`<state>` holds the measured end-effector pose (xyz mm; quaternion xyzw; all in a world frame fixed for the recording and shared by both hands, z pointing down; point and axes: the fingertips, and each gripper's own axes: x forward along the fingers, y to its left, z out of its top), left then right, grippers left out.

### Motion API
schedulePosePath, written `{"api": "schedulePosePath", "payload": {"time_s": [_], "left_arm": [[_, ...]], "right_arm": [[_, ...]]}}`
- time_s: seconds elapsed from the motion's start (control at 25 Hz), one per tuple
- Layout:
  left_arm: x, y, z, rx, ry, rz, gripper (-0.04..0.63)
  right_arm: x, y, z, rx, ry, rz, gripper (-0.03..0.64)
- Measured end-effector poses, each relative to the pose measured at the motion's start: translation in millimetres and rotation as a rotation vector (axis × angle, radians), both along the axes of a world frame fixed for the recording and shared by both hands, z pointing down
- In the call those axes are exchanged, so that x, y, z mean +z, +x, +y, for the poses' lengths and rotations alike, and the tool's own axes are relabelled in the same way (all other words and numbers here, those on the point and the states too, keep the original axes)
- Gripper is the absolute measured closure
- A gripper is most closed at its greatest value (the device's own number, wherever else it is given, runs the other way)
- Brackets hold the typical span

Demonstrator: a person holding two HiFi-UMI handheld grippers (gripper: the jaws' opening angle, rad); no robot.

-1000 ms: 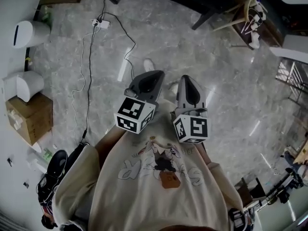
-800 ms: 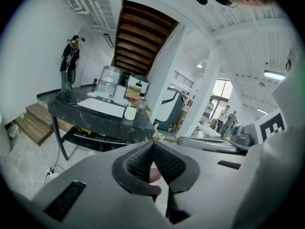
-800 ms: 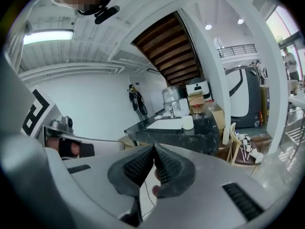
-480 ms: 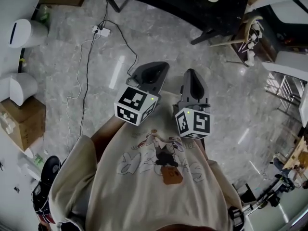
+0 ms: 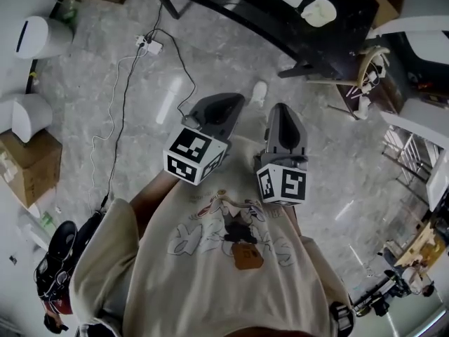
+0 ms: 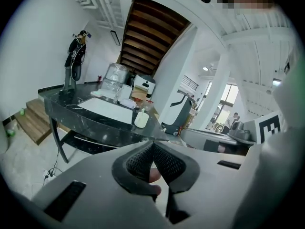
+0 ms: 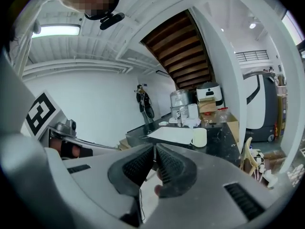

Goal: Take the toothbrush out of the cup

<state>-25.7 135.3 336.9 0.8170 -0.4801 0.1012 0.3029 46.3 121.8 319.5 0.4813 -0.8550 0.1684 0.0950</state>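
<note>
The floor [image 5: 91, 118] fills most of your head view, but the dark tabletop [image 5: 231, 9] now reaches further into the top of it than it did a second ago. The cup [image 5: 319, 11], out of sight then, now shows on it. You have been walking toward it, so this is the approach and no reaching has begun.

The tabletop [image 6: 71, 104] lies well ahead in the left gripper view, with a white mat [image 6: 102, 109] on it and boxes and bottles behind. The cup [image 6: 141, 119] stands just beside the mat's near corner. In the right gripper view the cup [image 7: 199, 137] sits at the mat's right end.

You hold the left gripper [image 5: 224, 100] and right gripper [image 5: 280, 111] side by side in front of your chest, both aimed at the tabletop. Both sets of fingers are pressed together with nothing between them. You will likely need to spread one pair before you arrive.

A thin stub stands out of the cup's mouth in the left gripper view, probably the toothbrush [image 6: 143, 109]. It is too small to be sure. The cup is still well apart from both grippers.
</note>
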Motion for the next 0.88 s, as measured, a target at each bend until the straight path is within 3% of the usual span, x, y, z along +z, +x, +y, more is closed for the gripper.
{"api": "schedulePosePath", "payload": {"time_s": [0.36, 0.48, 0.88], "left_arm": [[-9.4, 26.7, -101.2, -0.072, 0.024, -0.028, 0.581], [-9.7, 29.8, -129.3, -0.111, 0.027, -0.024, 0.581], [-7.6, 57.4, -198.8, -0.198, 0.024, 0.029, 0.581]], "right_arm": [[3.1, 47.9, -116.9, -0.058, 0.016, 0.035, 0.596], [4.8, 51.6, -144.4, -0.103, 0.012, 0.037, 0.526], [7.5, 61.9, -212.8, -0.257, 0.034, 0.114, 0.493]]}}
